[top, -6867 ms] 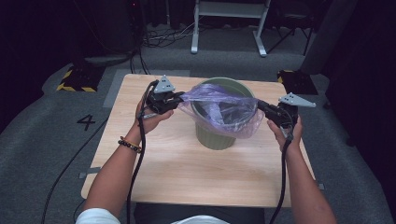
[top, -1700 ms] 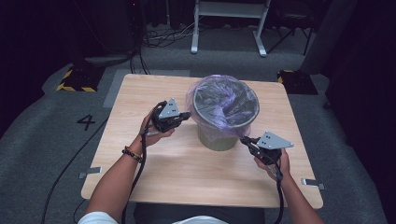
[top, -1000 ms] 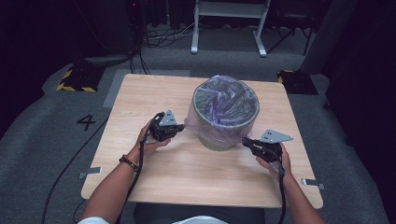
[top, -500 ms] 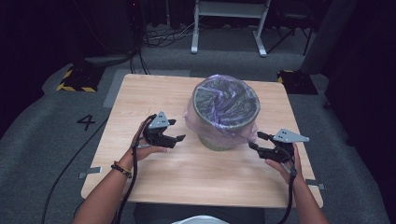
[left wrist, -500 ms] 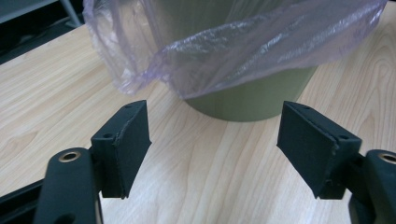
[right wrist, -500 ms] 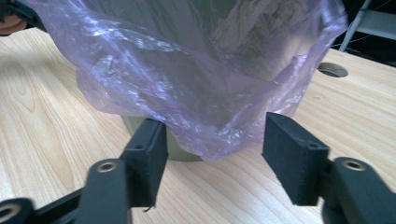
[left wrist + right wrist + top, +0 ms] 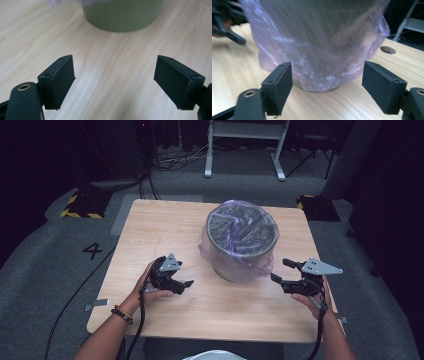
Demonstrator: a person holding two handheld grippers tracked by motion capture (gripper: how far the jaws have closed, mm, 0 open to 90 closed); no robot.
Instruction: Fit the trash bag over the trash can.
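A green bin [image 7: 243, 251] stands in the middle of the wooden table [image 7: 165, 227], lined with a thin purple plastic bag [image 7: 235, 265] whose edge is folded down over its rim and hangs around the outside. My left gripper [image 7: 186, 287] hovers left of the bin near the front, jaws wide apart with nothing between them; they have just been opening. In the left gripper view the bin's base [image 7: 122, 15] lies ahead. My right gripper [image 7: 281, 270] sits right of the bin, also just opened and empty, with the bag [image 7: 319, 47] apart from it and close ahead.
A round hole [image 7: 387, 49] is cut in the tabletop beyond the bin. Metal frame legs [image 7: 245, 145] and cables lie on the floor behind the table. A hazard-striped block [image 7: 82, 202] sits at far left.
Both grippers have let go of the bag's edge, opened and drawn back from the bin toward the front of the table. The bag now hangs over the bin's rim.
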